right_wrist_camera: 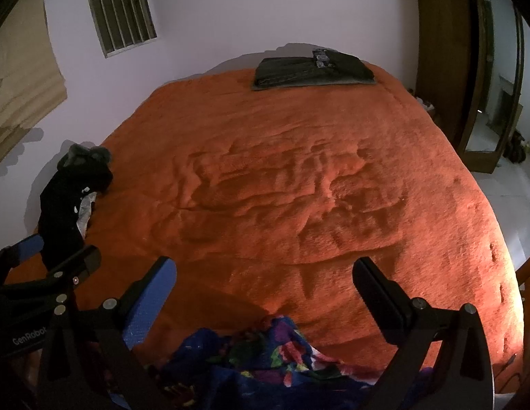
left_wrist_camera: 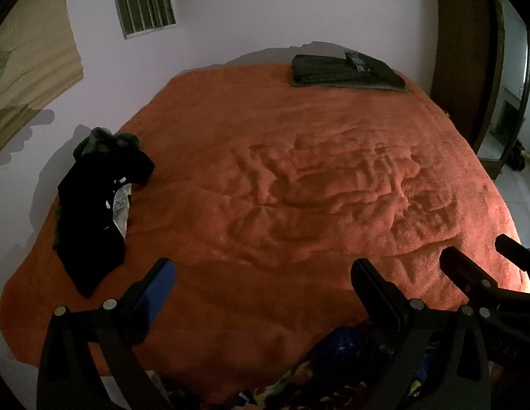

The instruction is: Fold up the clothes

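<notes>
Hovering wide open, the left gripper (left_wrist_camera: 263, 285) and right gripper (right_wrist_camera: 265, 283) are flanking a crumpled multicoloured garment (right_wrist_camera: 265, 362), its long axis unclear.

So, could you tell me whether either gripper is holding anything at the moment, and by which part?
Nothing is held. The left gripper and right gripper both stand open above the colourful garment.

Left gripper (left_wrist_camera: 263, 273): your jaws spread wide, nothing between them.
Right gripper (right_wrist_camera: 265, 273): likewise agape, empty, just beside the left.
</notes>
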Demonstrator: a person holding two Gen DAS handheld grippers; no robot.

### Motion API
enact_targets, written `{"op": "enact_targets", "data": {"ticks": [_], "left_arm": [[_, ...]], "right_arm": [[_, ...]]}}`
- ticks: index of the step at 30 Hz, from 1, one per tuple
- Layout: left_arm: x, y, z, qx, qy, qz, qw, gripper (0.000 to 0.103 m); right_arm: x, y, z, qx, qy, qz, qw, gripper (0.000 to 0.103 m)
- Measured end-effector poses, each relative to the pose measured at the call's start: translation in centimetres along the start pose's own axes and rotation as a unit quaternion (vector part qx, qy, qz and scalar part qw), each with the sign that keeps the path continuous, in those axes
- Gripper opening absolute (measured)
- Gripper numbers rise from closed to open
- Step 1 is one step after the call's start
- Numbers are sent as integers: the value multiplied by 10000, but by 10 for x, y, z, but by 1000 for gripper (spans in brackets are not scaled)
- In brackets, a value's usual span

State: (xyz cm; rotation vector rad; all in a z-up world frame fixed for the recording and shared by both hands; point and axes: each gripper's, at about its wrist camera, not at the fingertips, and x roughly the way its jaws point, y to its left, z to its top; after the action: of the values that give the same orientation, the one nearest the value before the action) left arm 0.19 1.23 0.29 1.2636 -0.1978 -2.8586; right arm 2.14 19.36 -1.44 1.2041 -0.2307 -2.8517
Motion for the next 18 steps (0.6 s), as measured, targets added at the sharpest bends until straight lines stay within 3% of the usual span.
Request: {"op": "enact_targets", "data": {"ticks": [18], "left_arm": [[0,-1,-2,2,-12,2,10000,102]], "right_arm": [[2,-3,0,51,48,25,10000,103]]}}
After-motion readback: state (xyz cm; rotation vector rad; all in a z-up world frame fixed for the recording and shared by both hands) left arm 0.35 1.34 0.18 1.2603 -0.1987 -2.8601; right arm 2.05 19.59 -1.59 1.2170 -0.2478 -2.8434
